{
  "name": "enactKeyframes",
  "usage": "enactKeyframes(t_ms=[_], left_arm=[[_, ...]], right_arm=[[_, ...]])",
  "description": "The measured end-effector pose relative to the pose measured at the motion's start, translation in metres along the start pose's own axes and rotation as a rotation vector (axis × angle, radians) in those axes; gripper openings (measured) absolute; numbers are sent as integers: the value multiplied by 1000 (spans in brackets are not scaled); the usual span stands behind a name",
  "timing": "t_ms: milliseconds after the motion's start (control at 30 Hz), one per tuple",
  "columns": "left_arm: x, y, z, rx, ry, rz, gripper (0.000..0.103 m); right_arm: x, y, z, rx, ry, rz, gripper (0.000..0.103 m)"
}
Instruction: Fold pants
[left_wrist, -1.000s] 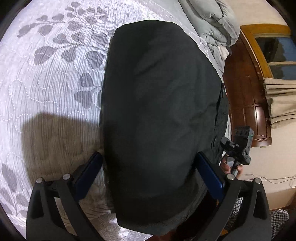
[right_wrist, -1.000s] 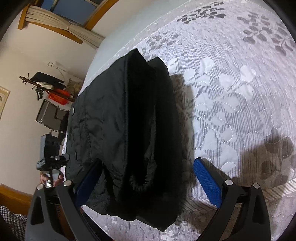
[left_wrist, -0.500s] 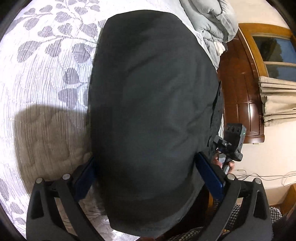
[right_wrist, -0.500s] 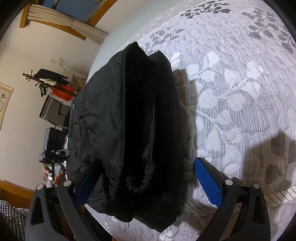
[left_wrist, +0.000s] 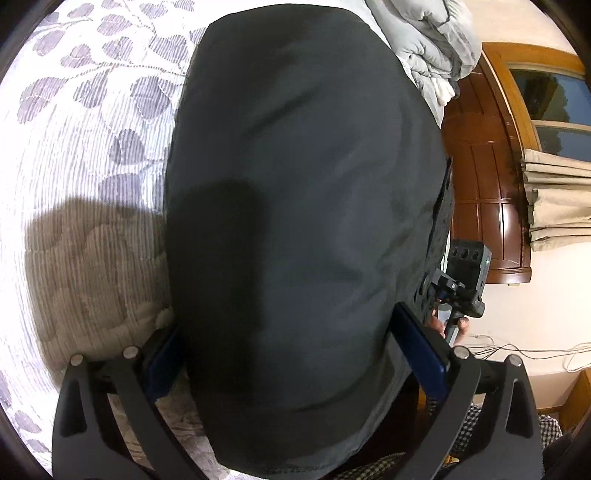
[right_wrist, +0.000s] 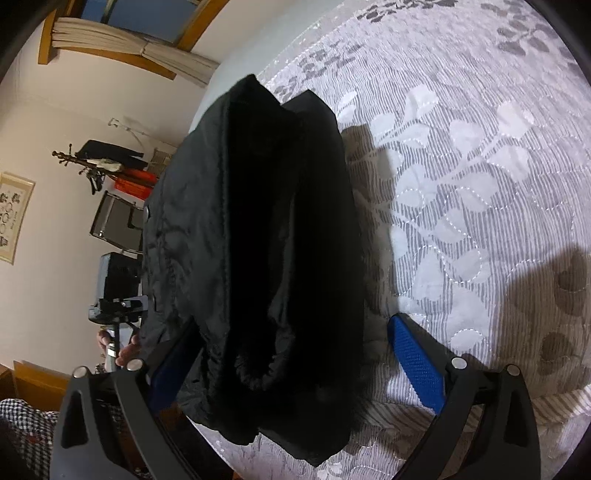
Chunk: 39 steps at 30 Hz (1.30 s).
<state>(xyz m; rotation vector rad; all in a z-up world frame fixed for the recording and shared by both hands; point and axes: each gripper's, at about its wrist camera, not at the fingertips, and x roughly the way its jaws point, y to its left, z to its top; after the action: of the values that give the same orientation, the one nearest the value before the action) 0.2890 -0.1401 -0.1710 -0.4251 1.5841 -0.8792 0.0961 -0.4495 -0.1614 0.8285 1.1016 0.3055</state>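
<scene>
Lying on the bed: black pants (left_wrist: 303, 229), folded into a thick stack, near the bed's edge; they fill the middle of both wrist views.
Pants, left wrist view: a smooth dark panel, faintly creased, with a shadow across its lower left part.
Pants, right wrist view: the stack (right_wrist: 258, 258) shows layered folds and a fuzzy dark lining at the near end; snap buttons show on its left side.
Bed cover: white quilted bedspread (left_wrist: 85, 155) with a grey leaf print; it also shows in the right wrist view (right_wrist: 461, 192).
Left tool (left_wrist: 295, 354): fingers spread wide, one on each side of the stack's near end. The blue pads (left_wrist: 421, 350) lie close along the fabric edges; cannot tell whether they touch it. Nothing is clamped.
Right tool (right_wrist: 291, 365): fingers spread wide as well. The left pad is partly hidden behind the cloth; the right pad (right_wrist: 417, 362) stands clear of the stack over bare bedspread. Nothing is gripped.
Other tool in view: each camera sees the opposite tool's housing, with a hand on its handle (left_wrist: 448, 325), beyond the stack's far side; the same goes for the right wrist view (right_wrist: 122, 350).
Surroundings: grey duvet (left_wrist: 436, 40) bunched at the bed's far end; wooden headboard (left_wrist: 484, 177); beige curtain (left_wrist: 557, 199); checked sleeve (right_wrist: 22, 424) at the lower edge.
</scene>
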Motion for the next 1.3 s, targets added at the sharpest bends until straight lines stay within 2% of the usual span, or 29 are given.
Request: enactKeyframes(t_ms=[67,100,133,267,400,467,600,733,833,933,967,1100,1133,1200,1300], left_arm=[[-1,0,0,-29,-8,-15,100],[-1,0,0,-44,-14,-28,100],[-2,-1,0,-50,-18,-37,100],[3,2,2,-55,-22,-36,100],[7,0,5,-57,-20,-16,100],[7,-1,6,-64,-25,-5,100],[7,-10,5,-61,-56,-7,99],[9,-8,2,-44,-72,3,99],[9,-10,1,-39,-83,18,96],[6,-12,0,-36,-93,24,88],[5,-14,0,-28,-100,28,82],[-2,-20,-2,-5,-128,24,60],[-4,-20,-2,-6,-129,15,57],[-6,-21,-1,-4,-134,-4,43],[-8,-24,0,-2,-154,-21,35]], right_arm=[[-1,2,-1,0,4,16,100],[-1,2,-1,-4,17,44,100],[1,4,-3,-10,44,108,100],[8,6,-4,-38,51,51,100],[7,1,2,7,30,90,99],[5,1,5,0,7,107,93],[4,2,6,-5,9,77,83],[3,2,3,-4,1,87,78],[2,0,4,-3,-12,86,70],[-9,2,4,-37,-39,76,50],[-13,7,3,-55,-51,75,46],[-14,29,5,-95,-69,39,43],[-14,32,5,-99,-71,38,43],[-15,37,5,-107,-78,33,41],[-19,45,3,-126,-101,16,39]])
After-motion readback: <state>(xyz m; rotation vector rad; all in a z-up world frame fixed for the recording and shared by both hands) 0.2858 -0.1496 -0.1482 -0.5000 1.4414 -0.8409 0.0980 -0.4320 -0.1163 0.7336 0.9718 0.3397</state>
